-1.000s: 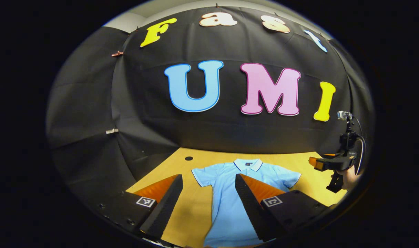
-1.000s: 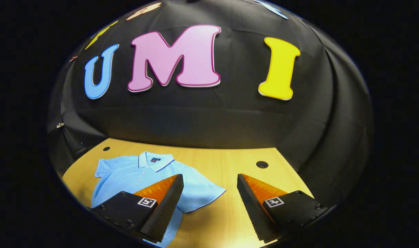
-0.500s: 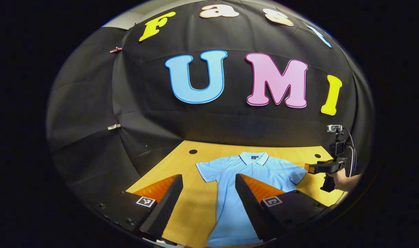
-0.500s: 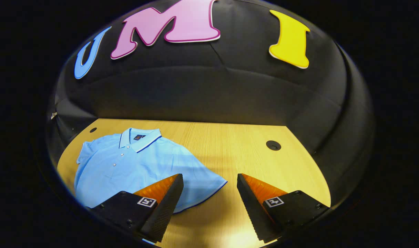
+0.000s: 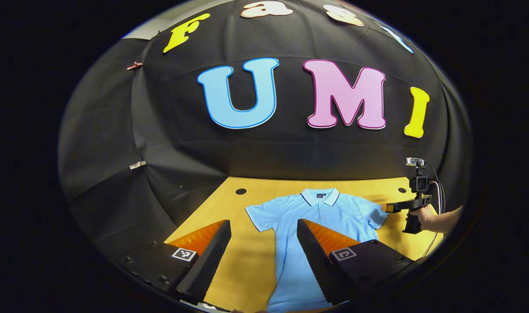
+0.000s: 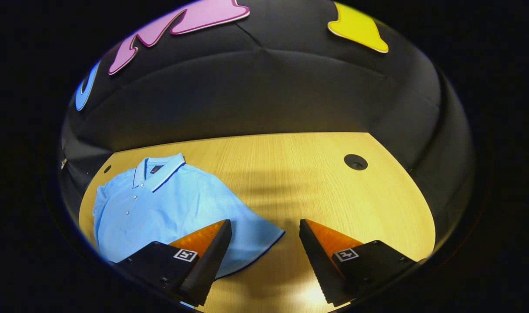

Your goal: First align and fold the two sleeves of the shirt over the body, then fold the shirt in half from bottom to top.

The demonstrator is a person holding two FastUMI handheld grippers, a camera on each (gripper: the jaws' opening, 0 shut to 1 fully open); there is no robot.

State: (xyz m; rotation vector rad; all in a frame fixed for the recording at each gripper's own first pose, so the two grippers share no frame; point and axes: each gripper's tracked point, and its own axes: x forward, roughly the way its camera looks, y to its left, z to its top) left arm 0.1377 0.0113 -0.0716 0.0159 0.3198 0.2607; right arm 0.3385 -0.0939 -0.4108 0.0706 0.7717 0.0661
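A light blue polo shirt (image 5: pixel 316 221) lies flat and face up on a wooden table (image 5: pixel 247 269), collar toward the booth's black back wall, both short sleeves spread out to the sides and the body unfolded. In the left gripper view, the left gripper (image 5: pixel 263 256) hangs above the shirt's lower left part with its fingers spread wide and nothing between them; one finger sits over bare wood beside the shirt, the other over the shirt's body. Farther off in the same view, the right gripper (image 5: pixel 388 208), held by a hand (image 5: pixel 423 217), reaches in level with the shirt's right sleeve, its tip just beside the sleeve's edge. In the right gripper view, that gripper (image 6: pixel 264 256) is likewise spread wide and holds nothing, one finger over the sleeve (image 6: pixel 251 234) near its dark-trimmed hem, the other over bare table beside the shirt. Two round holes (image 6: pixel 356 161) mark the tabletop well beyond the shirt, near the wall.
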